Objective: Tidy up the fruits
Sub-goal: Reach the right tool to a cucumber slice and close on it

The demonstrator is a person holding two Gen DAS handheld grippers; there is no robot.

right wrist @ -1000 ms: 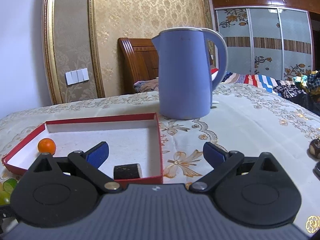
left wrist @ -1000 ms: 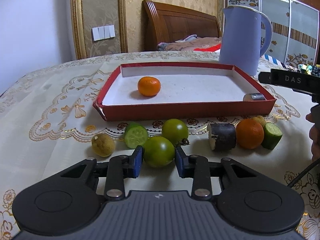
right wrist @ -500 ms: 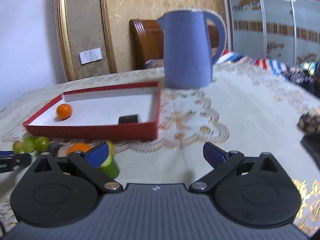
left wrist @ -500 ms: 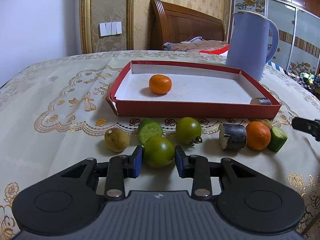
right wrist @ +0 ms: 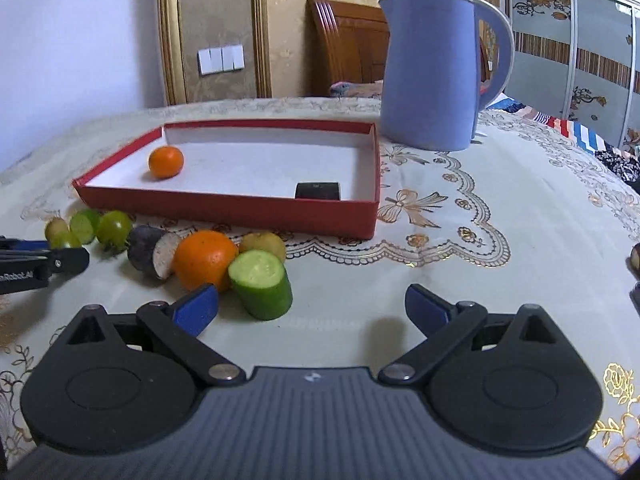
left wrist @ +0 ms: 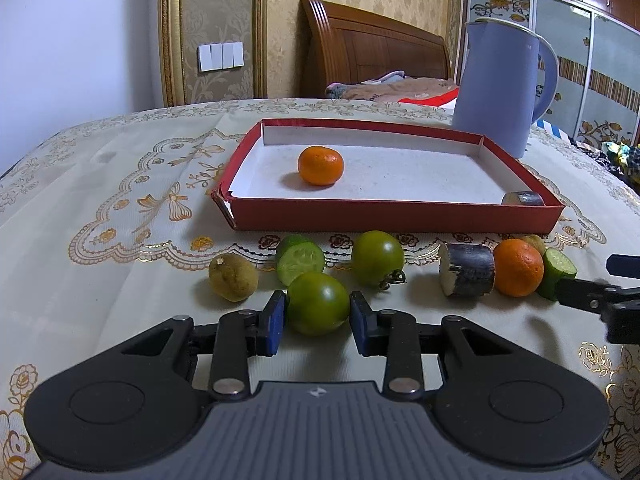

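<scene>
My left gripper (left wrist: pixel 317 317) is shut on a green tomato (left wrist: pixel 318 303), held just above the tablecloth in front of the red tray (left wrist: pixel 392 215). The tray holds an orange (left wrist: pixel 321 165) and a dark cane piece (left wrist: pixel 523 199). In a row before the tray lie a brown fruit (left wrist: pixel 233 283), a cucumber piece (left wrist: pixel 301 259), a second green tomato (left wrist: pixel 377 257), a dark cane piece (left wrist: pixel 467 269), an orange (left wrist: pixel 518 267) and a cucumber piece (right wrist: pixel 262 283). My right gripper (right wrist: pixel 312 307) is open and empty, just in front of that cucumber piece.
A blue kettle (right wrist: pixel 436 68) stands behind the tray's right corner. A small yellowish fruit (right wrist: pixel 264 245) sits behind the right orange. A dark object (right wrist: pixel 634 258) lies at the right edge of the right wrist view. A patterned cloth covers the table.
My right gripper has moved back and down from over the tray to the row's right end, staying open. My left gripper has lifted back slightly with the green tomato in it.
</scene>
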